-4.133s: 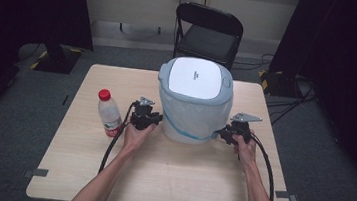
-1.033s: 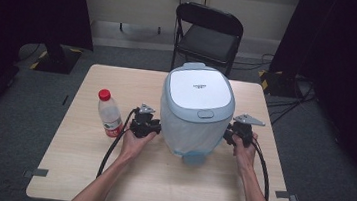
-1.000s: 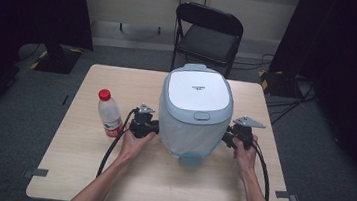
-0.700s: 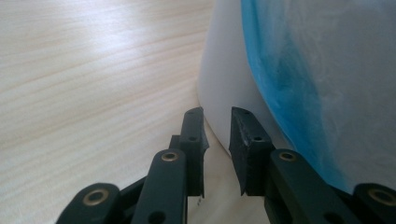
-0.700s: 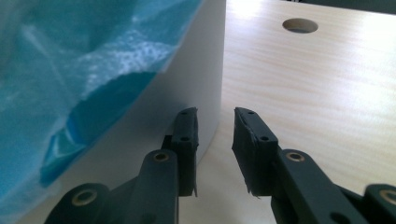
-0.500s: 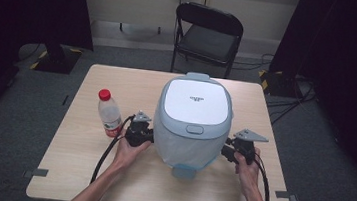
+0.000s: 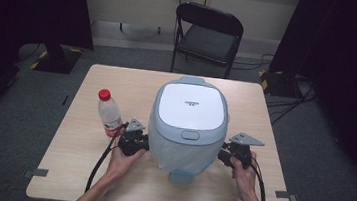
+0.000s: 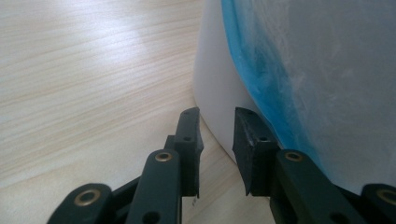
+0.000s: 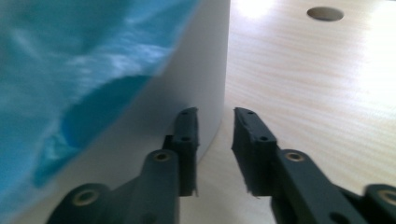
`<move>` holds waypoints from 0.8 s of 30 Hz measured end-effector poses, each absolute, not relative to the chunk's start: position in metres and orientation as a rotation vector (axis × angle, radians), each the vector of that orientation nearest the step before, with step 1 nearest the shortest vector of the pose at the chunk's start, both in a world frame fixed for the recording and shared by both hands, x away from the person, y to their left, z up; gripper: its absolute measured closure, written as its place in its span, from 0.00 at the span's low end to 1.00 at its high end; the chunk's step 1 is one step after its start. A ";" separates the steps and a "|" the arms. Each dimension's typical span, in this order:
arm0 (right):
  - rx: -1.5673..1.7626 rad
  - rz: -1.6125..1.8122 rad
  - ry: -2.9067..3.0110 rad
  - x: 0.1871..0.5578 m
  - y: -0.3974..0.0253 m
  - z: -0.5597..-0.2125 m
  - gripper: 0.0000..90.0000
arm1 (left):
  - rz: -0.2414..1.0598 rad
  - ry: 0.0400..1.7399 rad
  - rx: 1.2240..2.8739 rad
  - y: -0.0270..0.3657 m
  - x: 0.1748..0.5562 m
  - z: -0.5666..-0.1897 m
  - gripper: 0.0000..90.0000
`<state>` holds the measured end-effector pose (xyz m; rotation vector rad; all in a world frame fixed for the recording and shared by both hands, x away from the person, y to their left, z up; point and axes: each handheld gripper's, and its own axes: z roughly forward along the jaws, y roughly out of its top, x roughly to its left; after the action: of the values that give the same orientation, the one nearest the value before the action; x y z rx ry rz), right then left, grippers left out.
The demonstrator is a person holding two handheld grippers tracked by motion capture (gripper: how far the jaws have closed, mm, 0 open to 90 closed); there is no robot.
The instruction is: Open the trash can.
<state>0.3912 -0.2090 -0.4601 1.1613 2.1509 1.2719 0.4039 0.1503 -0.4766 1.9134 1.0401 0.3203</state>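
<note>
Bin of pale grey-blue plastic with a flat white lid [image 7: 189, 124], standing on the light wooden table [image 7: 73, 170] between the two grippers, its lower body wrapped in a translucent bag liner with blue edging. Left gripper [image 8: 217, 140] low at the bin's side, black jaws slightly spread with a narrow gap and nothing between them; white wall of the bin just ahead of the tips, blue liner edge [image 8: 261, 88] hanging close over one jaw, touching or not cannot be told. Same gripper in the high view [image 7: 143, 143] tight against the bin's side, held in the left hand [image 7: 122, 160]. Right gripper [image 9: 215, 140] likewise low, jaws slightly parted and empty, one jaw close to the bin's curved white wall, the other over bare wood; blurred blue liner [image 9: 70, 84] up beside the first jaw. From above, right gripper [image 7: 223, 155] at the bin's opposite side, in the right hand [image 7: 245, 175]. Outward of the left gripper, just beside it, clear plastic bottle with a red cap [image 7: 109, 113], upright. Beyond the table, black folding chair [image 7: 208, 33].
</note>
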 end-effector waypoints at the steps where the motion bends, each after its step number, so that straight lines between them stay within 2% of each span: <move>1: 1.164 1.250 2.139 0.389 -0.208 -0.460 0.65 | 0.320 1.045 1.905 0.152 0.404 -0.478 0.73; 2: 1.177 1.223 2.134 0.390 -0.208 -0.460 0.59 | 0.327 1.042 1.913 0.155 0.404 -0.478 0.68; 3: 1.199 1.216 2.132 0.391 -0.209 -0.460 0.52 | 0.368 1.052 1.921 0.155 0.405 -0.478 0.60; 4: 1.223 1.204 2.130 0.393 -0.211 -0.462 0.41 | 0.354 1.049 1.928 0.156 0.405 -0.478 0.53; 5: 1.247 1.159 2.145 0.396 -0.212 -0.465 0.29 | 0.339 1.046 1.930 0.156 0.404 -0.478 0.55; 7: 1.295 1.144 2.159 0.399 -0.214 -0.470 0.31 | 0.364 1.037 1.942 0.156 0.401 -0.476 0.54; 12: 1.341 1.086 2.182 0.398 -0.218 -0.476 0.27 | 0.365 1.031 1.941 0.159 0.397 -0.473 0.48; 13: 1.362 1.043 2.181 0.396 -0.222 -0.477 0.23 | 0.348 1.016 1.944 0.161 0.395 -0.471 0.47; 17: 1.413 0.960 2.217 0.393 -0.229 -0.485 0.18 | 0.355 1.004 1.937 0.165 0.386 -0.463 0.46; 24: 1.387 0.865 2.218 0.387 -0.231 -0.492 0.15 | 0.347 0.963 1.929 0.180 0.374 -0.446 0.45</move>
<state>0.3868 -0.2308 -0.4924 1.3873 2.2176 0.8645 0.3737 0.1796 -0.4458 1.9290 0.9631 0.3472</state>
